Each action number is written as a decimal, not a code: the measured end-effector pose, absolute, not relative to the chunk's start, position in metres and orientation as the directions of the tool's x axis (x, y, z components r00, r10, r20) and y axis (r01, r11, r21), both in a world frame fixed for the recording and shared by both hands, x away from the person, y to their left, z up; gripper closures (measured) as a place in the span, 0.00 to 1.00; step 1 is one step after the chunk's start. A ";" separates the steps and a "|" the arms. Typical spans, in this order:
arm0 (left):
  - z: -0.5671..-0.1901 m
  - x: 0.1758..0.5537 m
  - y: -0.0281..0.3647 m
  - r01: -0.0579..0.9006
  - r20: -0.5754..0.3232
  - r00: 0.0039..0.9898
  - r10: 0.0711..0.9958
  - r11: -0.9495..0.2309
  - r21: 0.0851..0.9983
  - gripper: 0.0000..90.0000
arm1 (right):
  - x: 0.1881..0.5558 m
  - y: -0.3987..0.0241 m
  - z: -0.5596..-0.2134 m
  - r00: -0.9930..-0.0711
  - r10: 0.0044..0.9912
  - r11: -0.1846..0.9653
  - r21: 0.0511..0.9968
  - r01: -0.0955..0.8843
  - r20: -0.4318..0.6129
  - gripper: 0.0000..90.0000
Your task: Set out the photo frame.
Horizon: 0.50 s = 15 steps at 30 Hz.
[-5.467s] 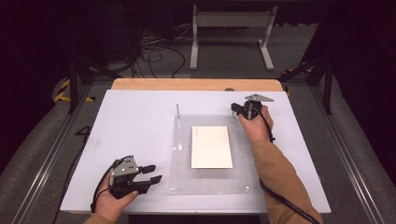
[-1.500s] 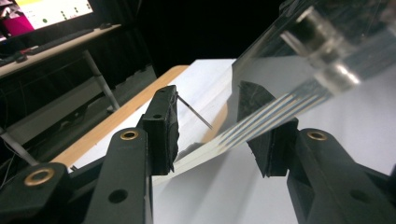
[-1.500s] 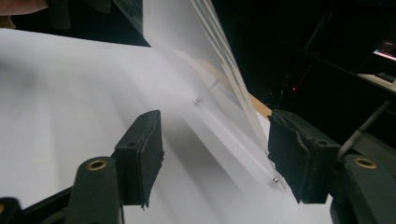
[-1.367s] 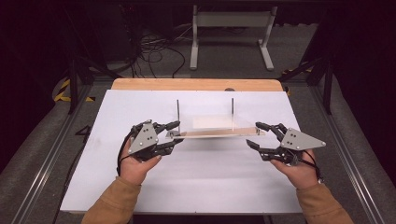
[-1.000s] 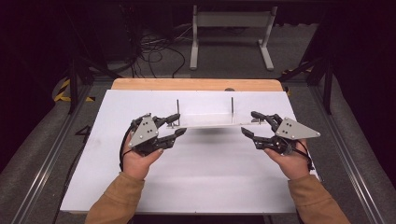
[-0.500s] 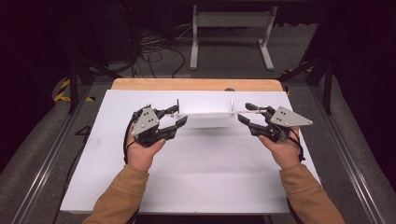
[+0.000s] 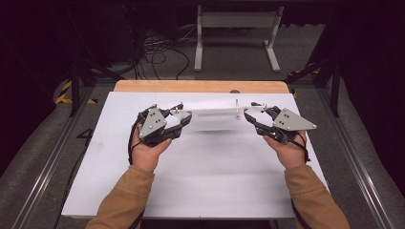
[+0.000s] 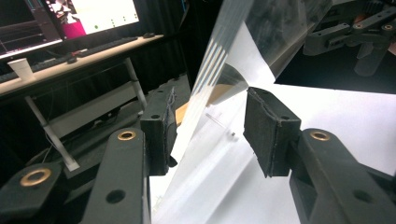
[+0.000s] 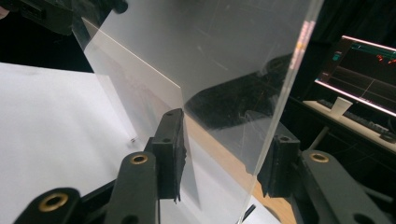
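the clear acrylic plate [image 7: 213, 118] with a white paper sheet on it is lifted off the white surface [image 7: 200, 181] toward twelve o'clock. the left gripper [image 7: 177, 120] at nine o'clock straddles its edge, fingers [image 8: 161, 130] apart. the right gripper [image 7: 252, 116] at three o'clock has just been closing, fingers [image 9: 170, 149] not pressing.

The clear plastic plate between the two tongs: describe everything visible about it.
The clear, flat, rectangular plastic plate is see-through, with faint scratches and bright-edged sides. A thin metal pin stands up from it, and a white sheet lies against it. It is lifted off the white table, seen almost edge-on in the high view. The left tongs and right tongs straddle its ends.
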<state>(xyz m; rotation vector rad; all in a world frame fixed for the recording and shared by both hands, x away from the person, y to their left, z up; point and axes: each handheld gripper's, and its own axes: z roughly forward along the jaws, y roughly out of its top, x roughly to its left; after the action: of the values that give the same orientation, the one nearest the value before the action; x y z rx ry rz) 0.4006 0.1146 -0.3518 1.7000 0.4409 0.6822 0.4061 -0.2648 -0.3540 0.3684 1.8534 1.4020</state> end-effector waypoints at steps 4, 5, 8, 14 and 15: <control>-0.341 0.397 0.116 -0.088 0.214 0.747 0.629 -0.226 0.970 0.62 | 0.404 -0.265 -0.348 -0.670 0.640 0.315 0.924 -0.216 -0.375 0.64; -0.339 0.396 0.117 -0.094 0.222 0.747 0.627 -0.231 0.968 0.62 | 0.403 -0.265 -0.345 -0.672 0.640 0.309 0.925 -0.220 -0.373 0.65; -0.333 0.393 0.119 -0.097 0.214 0.748 0.629 -0.215 0.972 0.62 | 0.398 -0.265 -0.340 -0.674 0.638 0.298 0.927 -0.228 -0.371 0.65; -0.320 0.383 0.124 -0.095 0.162 0.776 0.610 -0.142 0.985 0.63 | 0.380 -0.265 -0.325 -0.700 0.628 0.260 0.940 -0.222 -0.339 0.65; -0.317 0.379 0.124 -0.101 0.174 0.775 0.607 -0.153 0.983 0.63 | 0.377 -0.266 -0.322 -0.707 0.627 0.253 0.944 -0.212 -0.327 0.65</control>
<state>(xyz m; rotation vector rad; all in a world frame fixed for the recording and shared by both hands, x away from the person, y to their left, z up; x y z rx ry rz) 0.3791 0.1245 -0.3170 1.6162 0.4123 0.6491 0.3772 -0.2655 -0.3224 0.3785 1.8312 1.5348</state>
